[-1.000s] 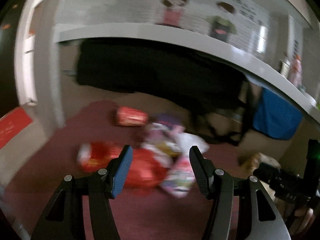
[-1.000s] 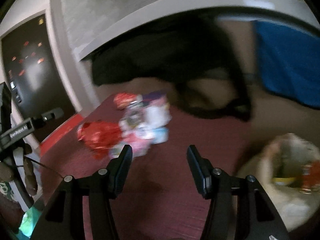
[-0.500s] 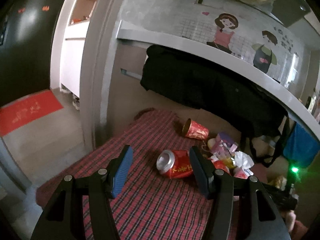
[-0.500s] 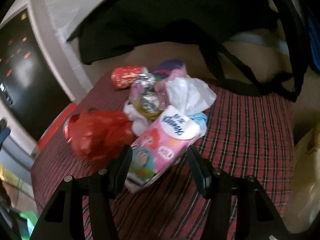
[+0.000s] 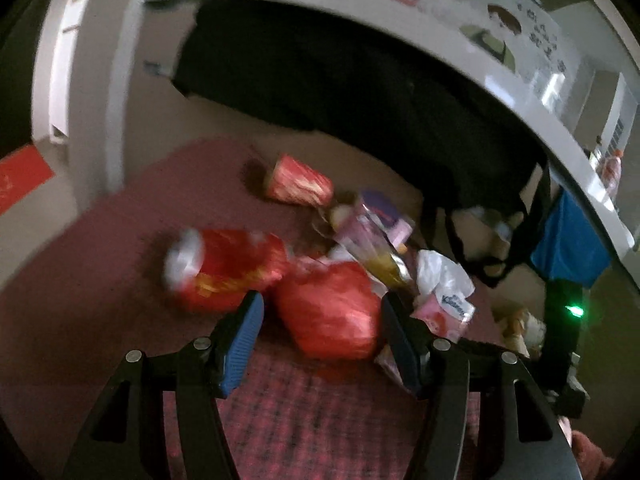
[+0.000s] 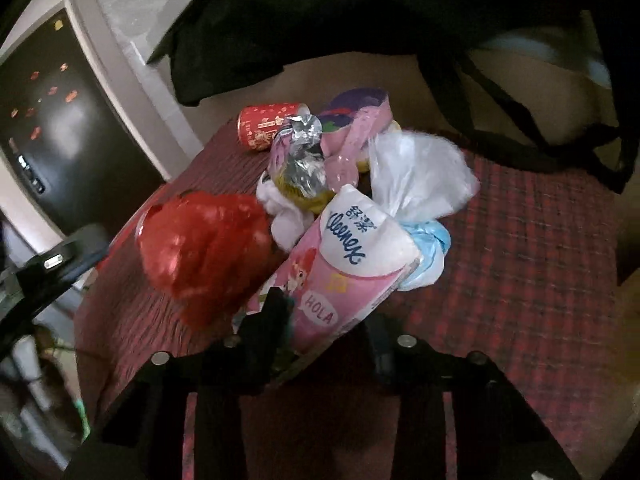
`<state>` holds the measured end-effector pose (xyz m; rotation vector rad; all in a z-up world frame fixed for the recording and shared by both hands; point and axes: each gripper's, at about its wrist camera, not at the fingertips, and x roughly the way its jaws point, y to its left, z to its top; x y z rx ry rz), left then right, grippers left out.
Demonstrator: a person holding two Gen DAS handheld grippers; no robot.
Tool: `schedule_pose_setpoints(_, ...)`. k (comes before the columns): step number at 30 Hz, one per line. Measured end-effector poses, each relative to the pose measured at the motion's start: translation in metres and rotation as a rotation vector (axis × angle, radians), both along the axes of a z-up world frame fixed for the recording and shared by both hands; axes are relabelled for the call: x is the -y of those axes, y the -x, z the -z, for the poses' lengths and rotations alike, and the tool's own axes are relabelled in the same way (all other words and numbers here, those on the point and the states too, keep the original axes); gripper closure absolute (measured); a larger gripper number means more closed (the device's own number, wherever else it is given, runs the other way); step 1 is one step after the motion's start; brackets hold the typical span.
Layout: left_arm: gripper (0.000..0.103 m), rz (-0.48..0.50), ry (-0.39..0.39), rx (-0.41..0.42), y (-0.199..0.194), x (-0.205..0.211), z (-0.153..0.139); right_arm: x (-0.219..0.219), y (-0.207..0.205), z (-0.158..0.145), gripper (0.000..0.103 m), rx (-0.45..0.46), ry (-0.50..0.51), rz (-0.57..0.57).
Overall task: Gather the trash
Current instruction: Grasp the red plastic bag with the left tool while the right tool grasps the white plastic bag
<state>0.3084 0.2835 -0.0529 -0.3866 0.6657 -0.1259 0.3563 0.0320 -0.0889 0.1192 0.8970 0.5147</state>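
tissue pack (image 6: 344, 276) at 6 o'clock of trash heap on tablecloth (image 6: 520, 264); crumpled bag (image 6: 204, 248) at 9; can (image 6: 266, 126) at 11; dark bag (image 6: 360, 20) behind.

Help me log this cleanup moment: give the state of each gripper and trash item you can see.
left gripper: open, fingers on either side of the red plastic bag.
right gripper: jaws around the Kleenex pack; contact unclear.
red plastic bag: crumpled, on the cloth.
Kleenex pack: lying tilted, top open.
red can: on its side, dented.
red paper cup: tipped over.
clear plastic bag: crumpled.
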Motion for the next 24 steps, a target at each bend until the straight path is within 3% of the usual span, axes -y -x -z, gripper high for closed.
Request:
schedule_pose_setpoints(7, 0.042, -0.043, -0.066, -0.043, -0.023, 0.033, 0.016, 0.055, 0.036, -0.002, 0.072, -0.017, -0.014, -0.008)
schedule_pose_setpoints(12, 0.042, -0.076, -0.041, -0.102, -0.032, 0.036, 0.03, 0.068, 0.057, 0.005, 0.072, -0.038, -0.036, -0.048)
schedule_pose_setpoints(15, 0.042, -0.09, 0.006, -0.155, -0.033, 0.031, 0.042, 0.068, 0.07, 0.008, 0.067, -0.054, -0.062, -0.097)
schedule_pose_setpoints(16, 0.042, -0.097, 0.02, -0.158, -0.031, 0.03, 0.043, 0.066, 0.074, 0.008, 0.057, -0.047, -0.051, -0.104)
schedule_pose_setpoints(17, 0.045, -0.105, 0.025, -0.158, -0.028, 0.029, 0.043, 0.063, 0.078, 0.007, 0.048, -0.032, -0.035, -0.107)
schedule_pose_setpoints(20, 0.059, -0.105, 0.038, -0.145, -0.02, 0.027, 0.038, 0.059, 0.092, 0.003, 0.047, 0.02, 0.015, -0.131)
schedule_pose_setpoints(21, 0.069, -0.1, 0.035, -0.136, -0.017, 0.027, 0.035, 0.061, 0.096, 0.002, 0.047, 0.03, 0.023, -0.136)
schedule_pose_setpoints(24, 0.086, -0.085, 0.0, -0.1, -0.001, 0.027, 0.026, 0.064, 0.108, -0.011, 0.047, 0.107, 0.06, -0.13)
